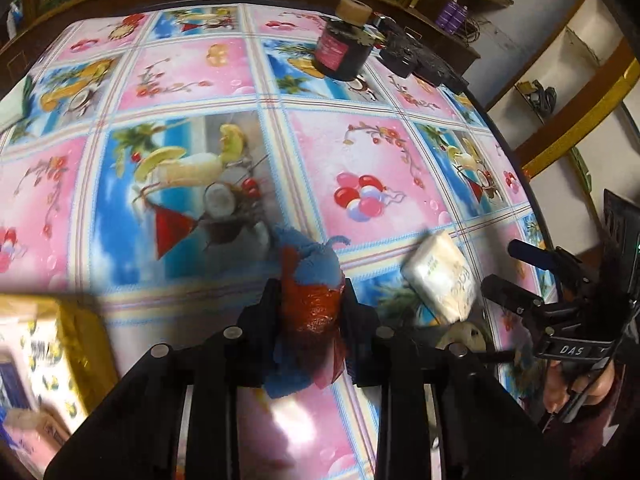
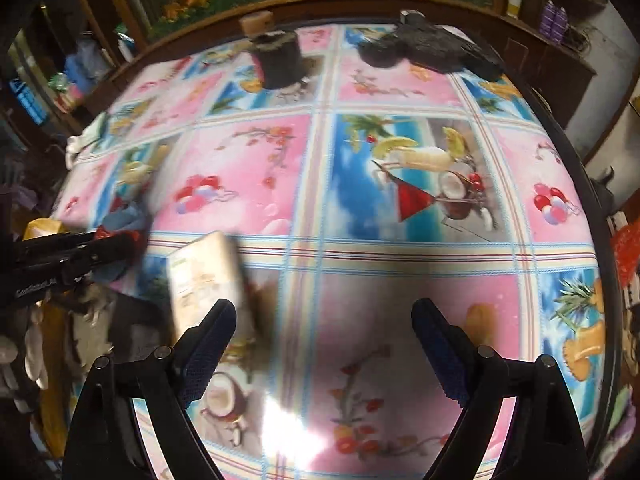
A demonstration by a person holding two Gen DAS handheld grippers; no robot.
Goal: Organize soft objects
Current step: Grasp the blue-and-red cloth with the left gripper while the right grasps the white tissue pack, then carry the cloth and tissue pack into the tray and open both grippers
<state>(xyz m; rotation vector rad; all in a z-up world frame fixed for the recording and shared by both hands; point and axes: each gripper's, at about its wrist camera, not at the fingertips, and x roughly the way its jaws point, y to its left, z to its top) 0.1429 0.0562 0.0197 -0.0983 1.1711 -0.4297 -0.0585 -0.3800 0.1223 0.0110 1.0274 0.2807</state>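
Observation:
A soft blue and red plush bundle (image 1: 312,264) sits low in the middle of the left wrist view, and my left gripper (image 1: 310,292) is shut on it, black fingers pressing both sides. In the right wrist view the same bundle (image 2: 124,216) shows at the left with the left gripper (image 2: 116,240) around it. A white soft tissue pack (image 1: 440,276) lies on the table just right of it. My right gripper (image 2: 324,312) stands open and empty, its left blue pad (image 2: 208,344) close beside the tissue pack (image 2: 204,276). It also appears at the right of the left wrist view as the right gripper (image 1: 506,268).
The round table (image 1: 360,152) wears a glossy pink and blue pictured cloth. At the far side stand a dark jar with a cork lid (image 1: 342,48) and a black device (image 1: 416,56). A yellow patterned box (image 1: 60,352) is at the near left. The table's edge curves close on the right.

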